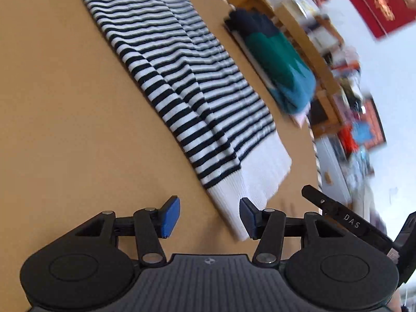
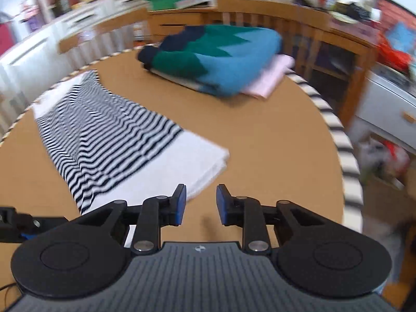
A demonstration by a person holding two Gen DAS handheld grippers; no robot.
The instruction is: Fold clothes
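Observation:
A black-and-white striped sweater [image 1: 187,78] lies folded into a long band on the brown table [image 1: 65,104], its white ribbed hem [image 1: 260,176] nearest me. My left gripper [image 1: 210,217] stands open just before that hem, whose corner reaches in beside the right pad; nothing is pinched. In the right wrist view the same sweater [image 2: 117,140] lies to the left, and my right gripper [image 2: 201,204] hovers open over bare table by the hem's near corner [image 2: 192,166], holding nothing. The other gripper's black tip [image 1: 335,208] shows at the right of the left wrist view.
A folded stack with a blue, green and navy sweater [image 2: 215,59] on top of a pale pink garment [image 2: 270,78] rests at the table's far side. The table's striped edge [image 2: 345,161] curves on the right. Wooden shelves [image 2: 325,41] and cluttered furniture stand beyond.

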